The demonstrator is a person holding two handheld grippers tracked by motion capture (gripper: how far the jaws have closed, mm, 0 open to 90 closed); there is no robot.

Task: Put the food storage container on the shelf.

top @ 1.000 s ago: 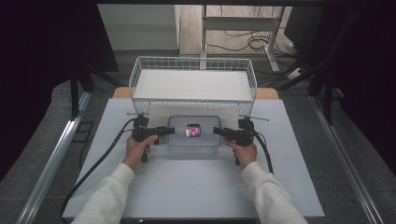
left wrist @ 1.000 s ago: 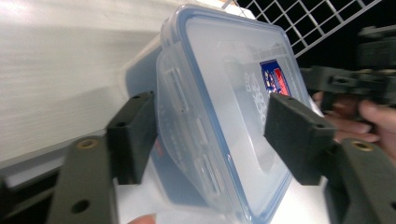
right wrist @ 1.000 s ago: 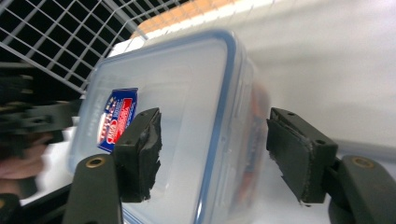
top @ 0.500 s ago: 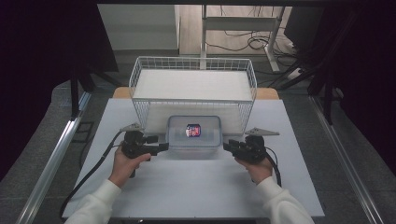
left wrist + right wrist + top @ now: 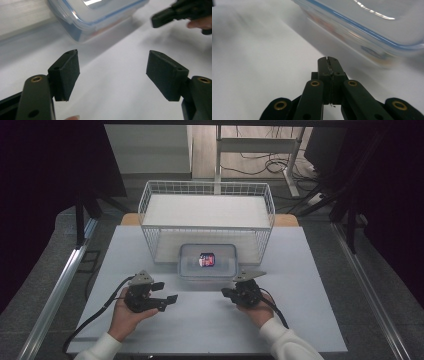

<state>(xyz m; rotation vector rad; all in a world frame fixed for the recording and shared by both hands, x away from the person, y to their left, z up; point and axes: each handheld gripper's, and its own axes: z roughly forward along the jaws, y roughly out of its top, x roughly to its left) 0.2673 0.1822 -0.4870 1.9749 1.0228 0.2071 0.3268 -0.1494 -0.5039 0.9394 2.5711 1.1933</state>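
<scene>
Hand-held grippers point(image 5: 167, 298) point(image 5: 226, 293) apart, container point(image 5: 208, 261) between

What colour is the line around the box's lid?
Blue; the lid's seal on the clear box shows best in the right gripper view.

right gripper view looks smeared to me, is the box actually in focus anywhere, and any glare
Right gripper view: the clear lidded box is soft and streaked, with a bright glare line on its lid, while the shut right gripper is crisp. Left gripper view: the fingers are sharp, the box blurred, with glare on its lid. High view: the box reads clearly on the evenly lit white table, dark surroundings.
</scene>
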